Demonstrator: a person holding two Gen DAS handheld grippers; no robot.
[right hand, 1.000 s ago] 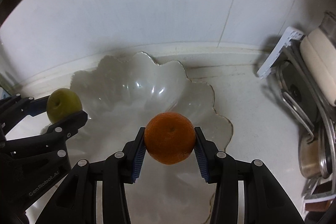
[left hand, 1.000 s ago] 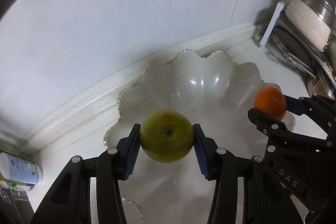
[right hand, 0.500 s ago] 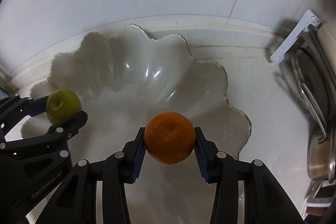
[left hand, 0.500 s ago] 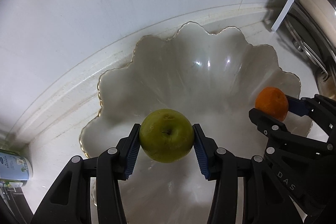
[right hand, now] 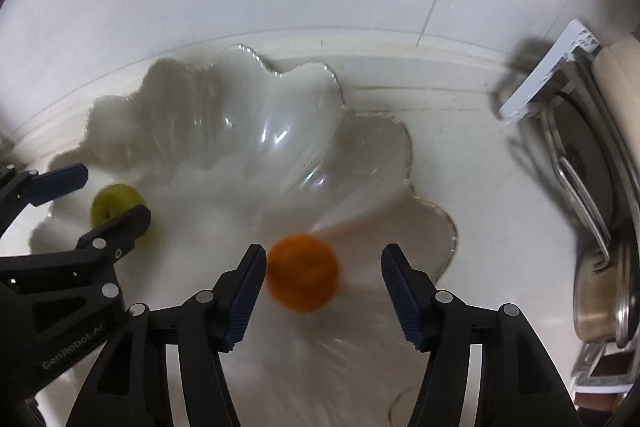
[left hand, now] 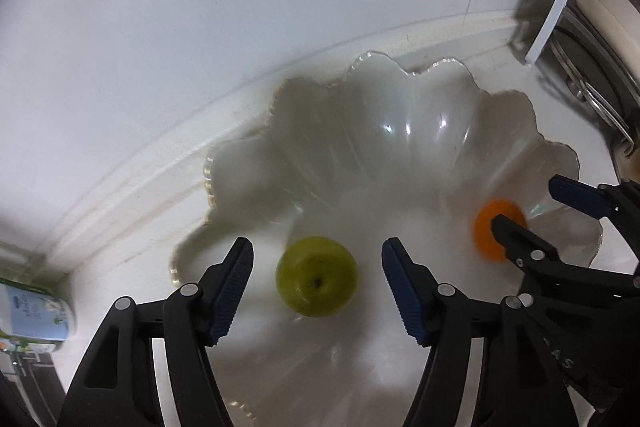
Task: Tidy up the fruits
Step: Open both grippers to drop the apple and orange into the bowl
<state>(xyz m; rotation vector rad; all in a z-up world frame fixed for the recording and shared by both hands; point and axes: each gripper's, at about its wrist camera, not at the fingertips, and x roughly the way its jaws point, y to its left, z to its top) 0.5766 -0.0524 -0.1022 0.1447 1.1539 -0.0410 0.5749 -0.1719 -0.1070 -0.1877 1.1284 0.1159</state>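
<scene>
Left wrist view: left gripper point(left hand: 317, 263) opening, pads clear of smooth green apple point(left hand: 317, 276), dropping blurred into scalloped glass bowl point(left hand: 400, 147); orange point(left hand: 486, 233) at 3 o'clock

Right wrist view: right gripper point(right hand: 323, 267) opening too, round dimpled orange point(right hand: 303, 273) loose between jaws; both fruits nearly delivered, only withdrawal left

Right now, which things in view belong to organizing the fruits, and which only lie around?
For the job:
- round green apple
- round orange citrus fruit
- scalloped clear glass bowl
- left gripper and right gripper, jaws opening, fruits released

Lying about:
- white-and-blue labelled bottle
- metal pots and lids
</scene>
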